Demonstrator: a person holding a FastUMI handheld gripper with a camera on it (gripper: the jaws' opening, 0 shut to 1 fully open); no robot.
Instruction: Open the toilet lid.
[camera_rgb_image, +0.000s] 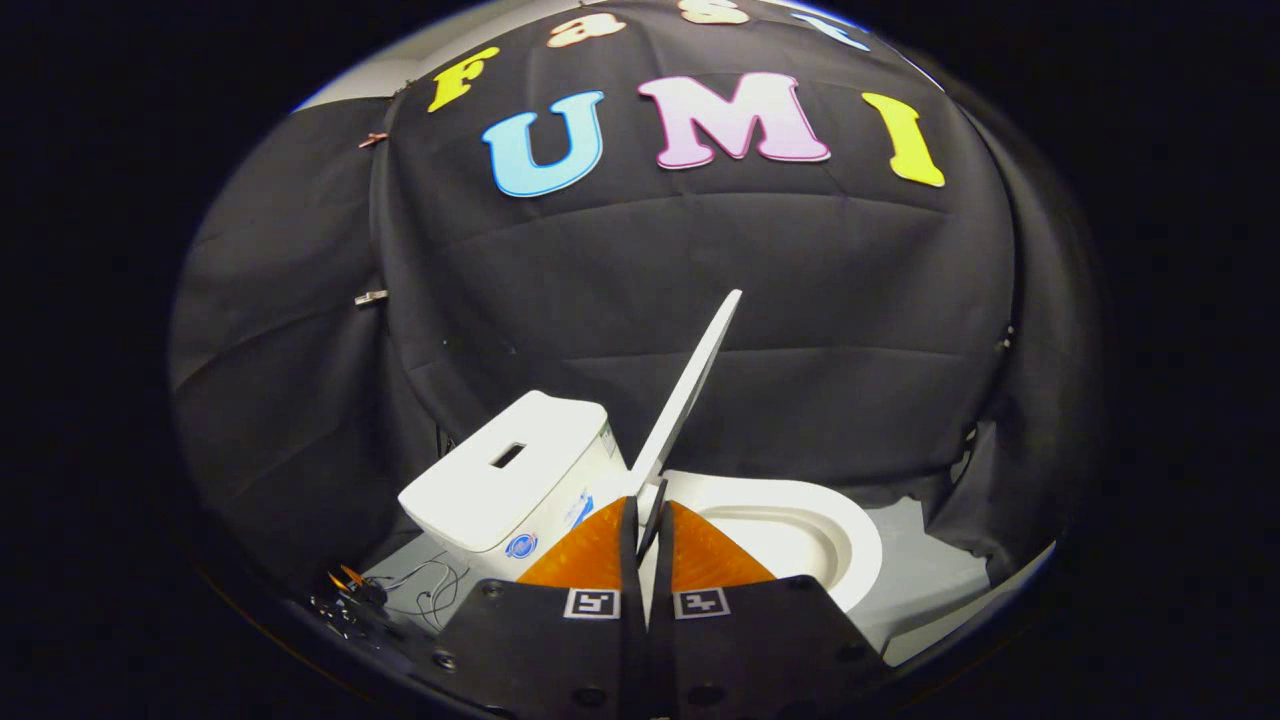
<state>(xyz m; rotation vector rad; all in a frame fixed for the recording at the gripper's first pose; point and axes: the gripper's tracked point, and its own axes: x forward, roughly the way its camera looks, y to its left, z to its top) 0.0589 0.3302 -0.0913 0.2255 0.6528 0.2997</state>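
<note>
Toilet (800, 530) stands on the booth floor just ahead of the gripper (645, 540), tank (510, 470) to the left of the fingers, seat ring to the right. Lid (690, 390) is raised and seen edge-on; its long axis runs from the hinge, just ahead of the fingertips, up and away to the right. The lid leans short of the tank, so any further travel appears to go tankward. Fingers are closed nearly together; whether they pinch the lid's lower edge cannot be told.
</note>
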